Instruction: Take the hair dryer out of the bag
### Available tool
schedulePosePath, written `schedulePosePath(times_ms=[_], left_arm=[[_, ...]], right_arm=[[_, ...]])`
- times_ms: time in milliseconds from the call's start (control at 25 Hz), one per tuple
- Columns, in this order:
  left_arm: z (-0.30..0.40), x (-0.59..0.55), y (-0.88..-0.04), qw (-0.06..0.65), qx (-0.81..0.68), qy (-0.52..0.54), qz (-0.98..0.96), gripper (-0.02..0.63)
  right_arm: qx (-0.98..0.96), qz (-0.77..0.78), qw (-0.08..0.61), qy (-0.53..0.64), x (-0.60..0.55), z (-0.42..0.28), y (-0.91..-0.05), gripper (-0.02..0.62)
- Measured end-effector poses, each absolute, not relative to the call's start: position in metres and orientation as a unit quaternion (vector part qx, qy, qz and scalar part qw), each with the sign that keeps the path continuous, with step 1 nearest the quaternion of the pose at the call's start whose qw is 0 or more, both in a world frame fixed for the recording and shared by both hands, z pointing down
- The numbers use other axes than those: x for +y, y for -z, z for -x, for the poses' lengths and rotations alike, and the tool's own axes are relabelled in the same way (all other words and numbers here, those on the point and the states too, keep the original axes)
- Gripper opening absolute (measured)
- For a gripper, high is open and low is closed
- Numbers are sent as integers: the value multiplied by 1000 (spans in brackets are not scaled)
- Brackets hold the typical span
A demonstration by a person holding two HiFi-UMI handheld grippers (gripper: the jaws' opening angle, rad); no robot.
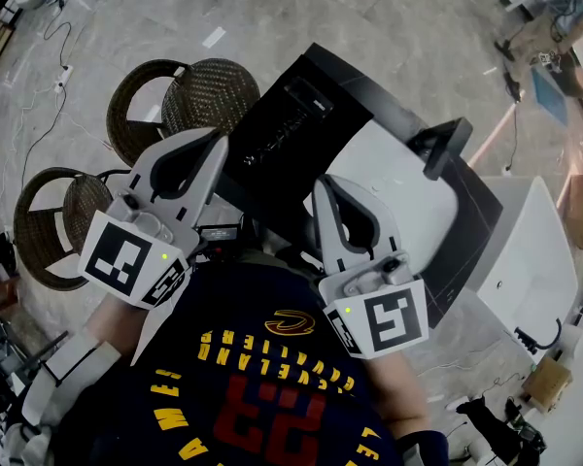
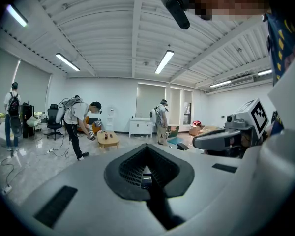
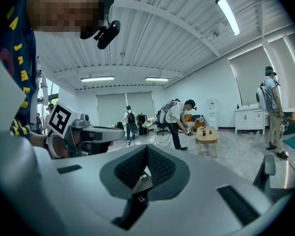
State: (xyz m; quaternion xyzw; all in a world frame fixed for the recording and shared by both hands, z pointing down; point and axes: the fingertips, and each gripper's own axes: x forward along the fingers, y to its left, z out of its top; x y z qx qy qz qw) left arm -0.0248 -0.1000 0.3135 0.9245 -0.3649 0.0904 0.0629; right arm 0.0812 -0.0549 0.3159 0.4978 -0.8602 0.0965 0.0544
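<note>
Grey flooring is surrounding a dark worktop (image 1: 374,105) bearing what looks like the black bag (image 1: 287,124), hair dryer unseen, likely inside. Left tongs (image 1: 217,144) and right tongs (image 1: 323,186) are hovering closed, empty; opening one before reaching in seems wise.

White walls (image 2: 118,97), ribbed ceiling (image 2: 103,28) with strip lights (image 2: 164,61). Pale marbled floor (image 1: 389,17). Two wicker chairs (image 1: 209,90), low wooden table (image 2: 108,139), white cabinet (image 2: 140,127).

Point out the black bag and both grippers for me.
black bag (image 1: 288,132): head view, on its top panel.
left gripper (image 1: 218,141): head view, between its shut fingertips.
right gripper (image 1: 322,183): head view, between its shut fingertips.
</note>
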Motion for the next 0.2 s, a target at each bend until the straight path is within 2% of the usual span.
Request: schedulePosePath(times_ms=[200], left_arm=[[25, -101, -315, 65, -366, -91, -924, 3]], right_arm=[[-860, -498, 55, -100, -55, -81, -317, 8]])
